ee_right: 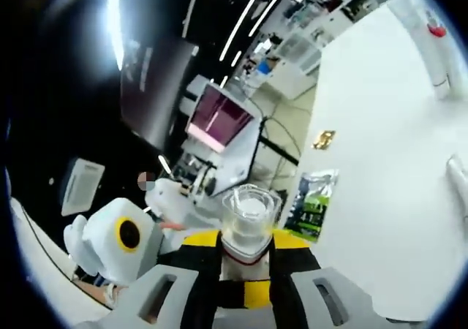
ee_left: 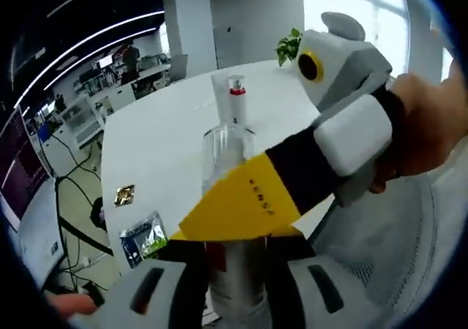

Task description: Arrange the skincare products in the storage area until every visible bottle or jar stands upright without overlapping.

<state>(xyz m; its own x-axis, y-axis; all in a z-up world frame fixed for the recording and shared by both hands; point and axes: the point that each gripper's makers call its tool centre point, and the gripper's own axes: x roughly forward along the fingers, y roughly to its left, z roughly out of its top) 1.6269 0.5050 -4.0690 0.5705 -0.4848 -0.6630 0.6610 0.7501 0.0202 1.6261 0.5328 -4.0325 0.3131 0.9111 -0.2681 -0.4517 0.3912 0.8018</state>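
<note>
Left tongs (ee_left: 235, 274) at the foot of the left gripper view, jaws set close against either side of a clear bottle (ee_left: 228, 161), apparently clamped on its cap end. Right tongs (ee_right: 245, 265) reaching in across from the right, yellow jaws closed on the same bottle near the red collar, the clear cap poking up between them in the right gripper view. Bottle thus carried off the white table (ee_left: 161, 146), lying along the left tongs with its base pointing away, not yet upright.

Left to right in the left gripper view: small gold sachet (ee_left: 124, 194) flat on the table; green-and-silver sachet (ee_left: 144, 240) just beside it, nearer the edge; the held bottle at centre; behind it a second clear-capped bottle (ee_left: 235, 95), standing upright on the table; potted plant (ee_left: 288, 47) at the far edge; a person's hand (ee_left: 431, 124) round the right tongs' handle.

Step in hand, by the look: a two-handed re-grip, turning the carried bottle base-down. Next move likely calls for tipping it vertical, setting it down on bare table beside the standing one, well apart from both sachets, then easing both sets of jaws off without knocking it.

Count: two bottles, two sachets, one plant.
</note>
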